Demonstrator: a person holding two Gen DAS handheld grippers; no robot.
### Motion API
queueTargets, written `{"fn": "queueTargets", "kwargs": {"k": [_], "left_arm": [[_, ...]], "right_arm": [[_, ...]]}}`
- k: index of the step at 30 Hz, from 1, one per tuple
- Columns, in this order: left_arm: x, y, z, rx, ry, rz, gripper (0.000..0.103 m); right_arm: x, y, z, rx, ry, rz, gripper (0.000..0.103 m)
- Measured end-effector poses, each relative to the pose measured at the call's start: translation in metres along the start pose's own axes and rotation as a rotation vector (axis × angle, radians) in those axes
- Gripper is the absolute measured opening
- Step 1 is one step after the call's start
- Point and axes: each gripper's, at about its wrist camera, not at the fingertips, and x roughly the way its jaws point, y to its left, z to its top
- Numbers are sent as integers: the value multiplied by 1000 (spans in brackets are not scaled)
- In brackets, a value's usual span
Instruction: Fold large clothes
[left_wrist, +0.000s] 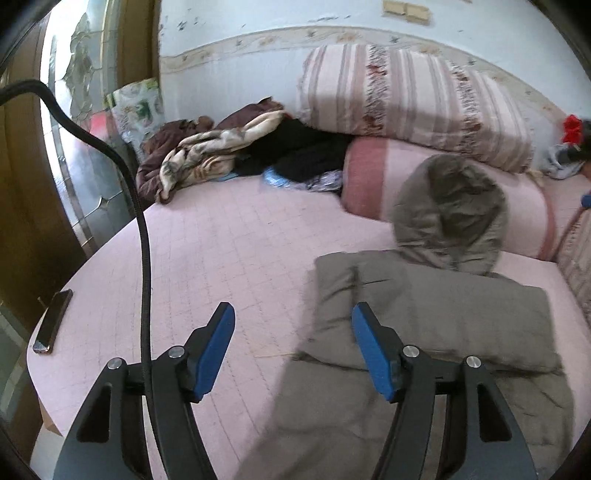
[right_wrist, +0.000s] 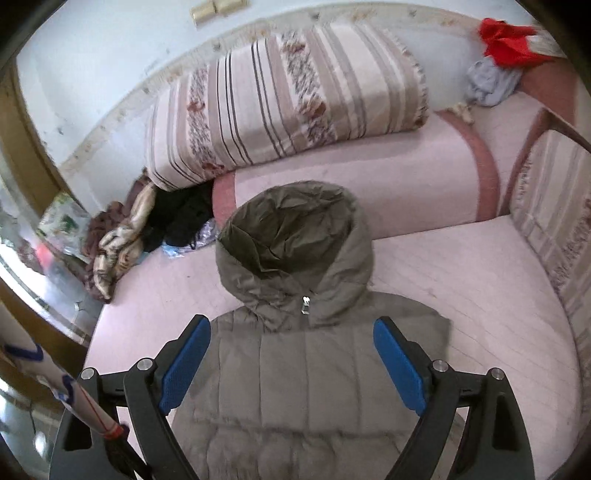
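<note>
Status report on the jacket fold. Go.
Left gripper open, right gripper open, both empty. Grey hooded jacket flat on bed, zipped. Nothing blocking.

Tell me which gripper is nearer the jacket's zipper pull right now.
Right, as far as I can judge. The right gripper hangs open over the jacket's chest, just below the zipper pull. The left gripper, also open, straddles the jacket's left edge.
</note>
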Motion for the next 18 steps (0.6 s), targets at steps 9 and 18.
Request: {"fn": "queueTargets", "kwargs": {"k": [9, 18], "left_arm": [[67, 20, -23, -5, 81, 61, 65], [95, 29, -29, -37, 164, 21, 65]], "right_arm": [[134, 53, 66, 162, -2, 8, 93], [241, 61, 94, 293, 49, -10, 93]]}}
